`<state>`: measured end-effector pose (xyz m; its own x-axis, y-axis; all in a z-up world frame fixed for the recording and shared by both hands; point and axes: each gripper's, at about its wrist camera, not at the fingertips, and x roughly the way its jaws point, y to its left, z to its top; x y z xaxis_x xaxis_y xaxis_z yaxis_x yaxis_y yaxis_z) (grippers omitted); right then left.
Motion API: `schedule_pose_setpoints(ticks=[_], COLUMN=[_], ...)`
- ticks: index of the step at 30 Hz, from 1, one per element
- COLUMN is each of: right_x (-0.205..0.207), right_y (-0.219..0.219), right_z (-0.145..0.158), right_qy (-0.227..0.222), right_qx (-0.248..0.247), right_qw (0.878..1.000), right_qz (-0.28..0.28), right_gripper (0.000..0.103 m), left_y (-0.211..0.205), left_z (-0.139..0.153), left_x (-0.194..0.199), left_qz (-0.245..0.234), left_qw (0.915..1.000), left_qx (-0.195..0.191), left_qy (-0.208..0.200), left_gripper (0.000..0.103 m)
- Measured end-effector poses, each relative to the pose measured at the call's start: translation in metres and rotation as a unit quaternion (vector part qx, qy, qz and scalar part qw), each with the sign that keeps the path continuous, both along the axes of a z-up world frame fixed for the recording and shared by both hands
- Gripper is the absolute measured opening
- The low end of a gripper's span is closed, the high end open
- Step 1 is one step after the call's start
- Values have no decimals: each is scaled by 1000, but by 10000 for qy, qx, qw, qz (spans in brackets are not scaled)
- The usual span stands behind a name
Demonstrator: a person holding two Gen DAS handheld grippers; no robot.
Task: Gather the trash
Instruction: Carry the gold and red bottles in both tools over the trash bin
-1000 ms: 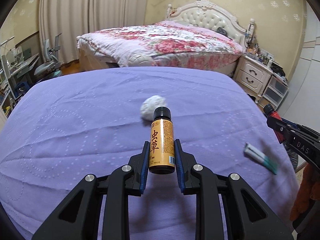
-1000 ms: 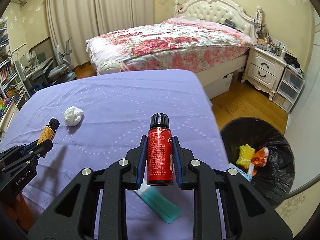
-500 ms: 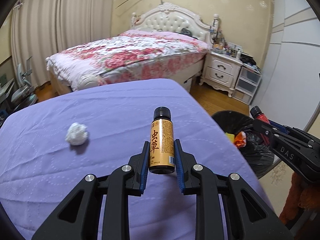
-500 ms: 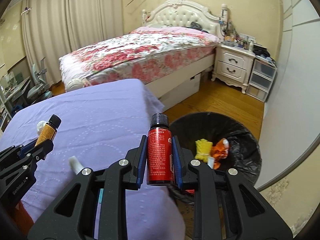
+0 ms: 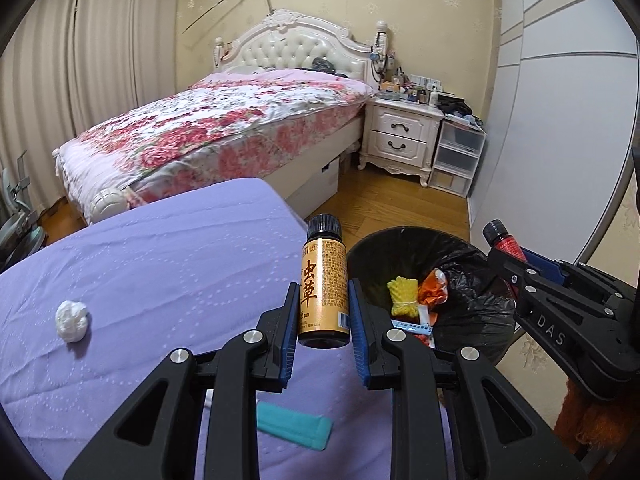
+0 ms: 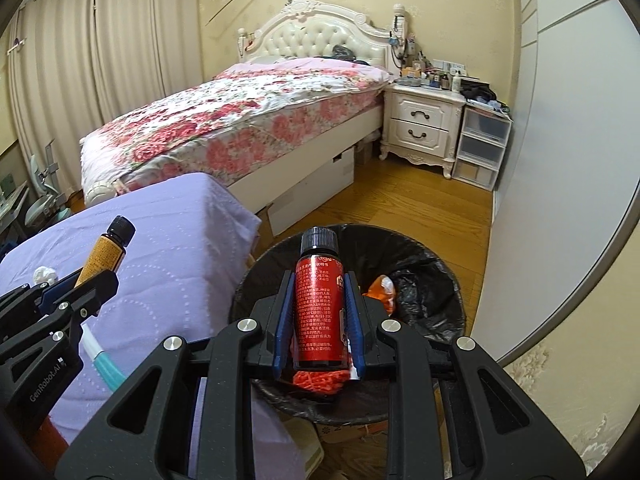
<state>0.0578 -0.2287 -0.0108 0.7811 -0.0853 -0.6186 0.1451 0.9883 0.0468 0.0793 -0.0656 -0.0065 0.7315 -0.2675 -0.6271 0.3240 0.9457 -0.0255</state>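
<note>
A gold bottle is clamped in the left tool; a red bottle is gripped by the right tool above the black-lined trash bin.

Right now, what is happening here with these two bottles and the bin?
A person is collecting trash with two handheld grippers. The left gripper is shut on a gold bottle, held above the edge of the purple table. The right gripper is shut on a red bottle, held over the open black trash bin. A crumpled tissue and a teal tube lie on the table.
</note>
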Motion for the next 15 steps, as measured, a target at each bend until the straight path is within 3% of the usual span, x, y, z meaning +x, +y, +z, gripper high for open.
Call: schedule_pose_setpoints(ticks=[15], right_x=[11], right_y=[-25], right_z=[-9], right_qy=[33], right_qx=[97], right_qw=[9995], right_qz=[-299], right_gripper=[24], left_y=[-42], left_z=[-12], left_x=[17], left_qz=[-191], left_qw=[9995], left_qx=[236], left_qy=[36], left_gripper=[25])
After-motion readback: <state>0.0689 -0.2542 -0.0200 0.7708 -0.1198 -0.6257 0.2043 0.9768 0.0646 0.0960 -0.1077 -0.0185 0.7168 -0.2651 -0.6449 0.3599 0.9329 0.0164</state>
